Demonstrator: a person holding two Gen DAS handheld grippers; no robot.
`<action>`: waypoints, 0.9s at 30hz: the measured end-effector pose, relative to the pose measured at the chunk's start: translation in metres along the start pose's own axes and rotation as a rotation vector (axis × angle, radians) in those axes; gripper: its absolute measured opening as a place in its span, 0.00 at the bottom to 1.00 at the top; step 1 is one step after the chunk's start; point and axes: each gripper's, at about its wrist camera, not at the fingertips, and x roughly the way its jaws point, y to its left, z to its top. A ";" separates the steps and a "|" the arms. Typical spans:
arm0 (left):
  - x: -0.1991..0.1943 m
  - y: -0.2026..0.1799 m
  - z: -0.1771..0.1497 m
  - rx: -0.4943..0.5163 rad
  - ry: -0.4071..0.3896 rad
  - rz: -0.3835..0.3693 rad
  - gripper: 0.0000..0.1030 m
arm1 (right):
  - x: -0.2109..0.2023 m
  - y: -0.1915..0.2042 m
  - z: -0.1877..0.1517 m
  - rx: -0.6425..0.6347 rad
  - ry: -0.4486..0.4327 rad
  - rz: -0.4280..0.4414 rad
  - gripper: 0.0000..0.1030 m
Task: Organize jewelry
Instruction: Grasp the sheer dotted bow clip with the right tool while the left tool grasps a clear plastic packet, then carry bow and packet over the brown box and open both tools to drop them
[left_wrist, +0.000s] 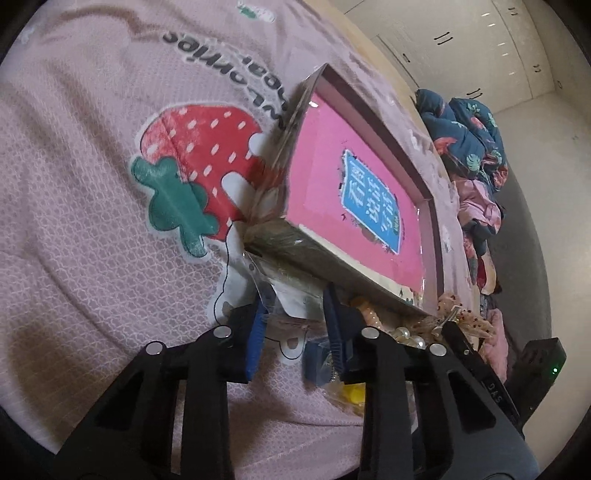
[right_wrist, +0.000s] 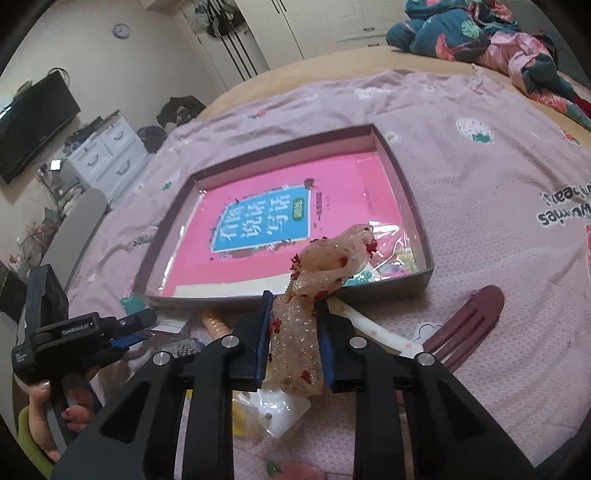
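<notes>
A pink blanket (right_wrist: 480, 192) with a big strawberry picture (left_wrist: 199, 155) is covering the bed, and a flat grey box (right_wrist: 410, 192) is sitting on it. A pink book with a blue label (right_wrist: 266, 221) is lying inside the box, and some shiny plastic bags (right_wrist: 391, 258) are lying in its near right corner. The right gripper (right_wrist: 293, 317) is squeezing a sparkly see-through hair bow with little red flowers (right_wrist: 299, 339) between its blue pads (right_wrist: 258, 343). The jaws are nearly closed on the bow. The top of the bow is poking up over the near wall of the box. A white hair clip (right_wrist: 376, 330) and a dark red comb clip (right_wrist: 469, 317) are lying on the blanket just to the right of that gripper. The left gripper (left_wrist: 295, 317) is pointing down at the near corner of the box. Its jaws are close together, and a clear plastic bag (left_wrist: 291, 301) is sitting between the blue pads (left_wrist: 256, 339); I cannot tell if the pads are pressing on it. Pearl beads (left_wrist: 410, 336) and a lacy bow (left_wrist: 461, 317) are lying just beside it, against the box wall. In the right wrist view, a hand (right_wrist: 48, 410) with painted nails is holding the left gripper's handle. A heap of dark flowery clothes (right_wrist: 472, 33) is lying at the far side of the bed.
</notes>
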 end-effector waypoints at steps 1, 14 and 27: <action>-0.003 0.000 0.000 0.004 -0.006 -0.004 0.17 | -0.005 0.000 0.000 -0.008 -0.013 0.004 0.21; -0.066 -0.020 -0.015 0.133 -0.155 -0.010 0.10 | -0.045 0.028 -0.014 -0.124 -0.077 0.032 0.21; -0.116 -0.050 -0.008 0.285 -0.321 0.086 0.10 | -0.064 0.066 -0.011 -0.228 -0.101 0.137 0.21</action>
